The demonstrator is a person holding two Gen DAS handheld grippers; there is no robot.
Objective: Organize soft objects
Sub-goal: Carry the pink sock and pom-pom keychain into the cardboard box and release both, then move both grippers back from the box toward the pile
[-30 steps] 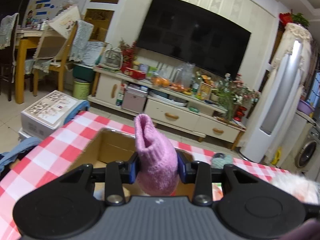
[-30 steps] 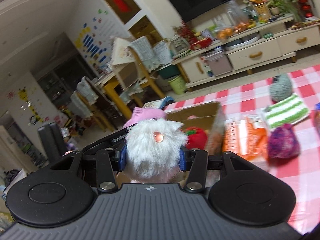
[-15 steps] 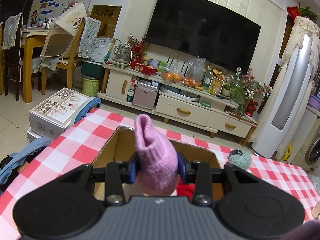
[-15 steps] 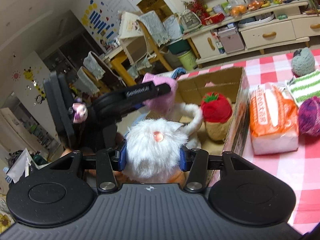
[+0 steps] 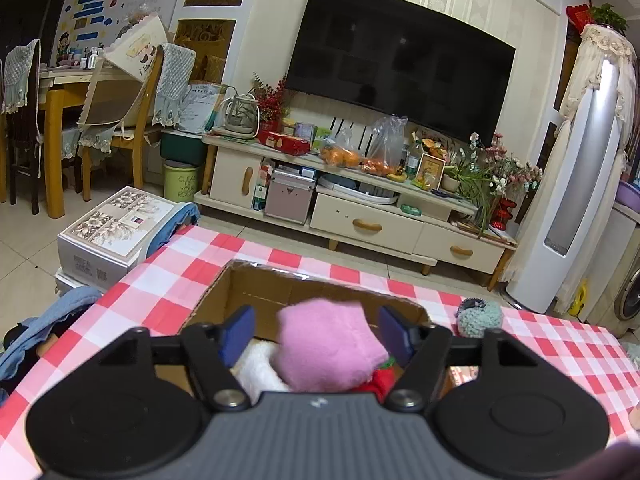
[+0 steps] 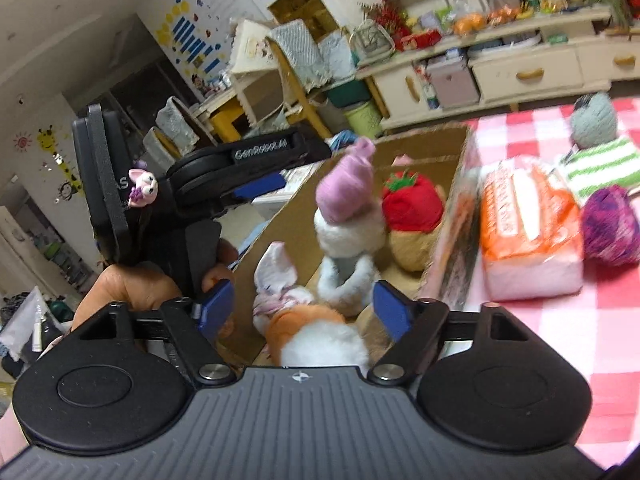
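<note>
1. Over the cardboard box (image 5: 256, 292) on the checked counter (image 5: 168, 276), both grippers have just been opening. A second ago each was clamped on a soft thing; now neither pad touches anything.
2. The left gripper (image 5: 316, 334) stands roughly half spread. The pink knitted piece (image 5: 328, 344), upright between its pads a moment ago, now lies slumped and clear of both, down among the toys in the box.
3. The right gripper (image 6: 298, 310) is spread wide. The white furry toy (image 6: 316, 340) with its orange patch has dropped out of the grip and sits low between the jaws, inside the box by its near wall.
4. From the right wrist, the pink piece shows resting atop a white plush (image 6: 348, 236), beside a red strawberry toy (image 6: 412, 204).
5. So I judge two more soft things are stowed, and this pair of drops looks finished.
6. Still out on the counter: an orange packet (image 6: 528, 228), a purple yarn ball (image 6: 610, 224), a green striped cloth (image 6: 600, 168) and a grey-green ball (image 6: 594, 120). The job is likely only part done.
</note>
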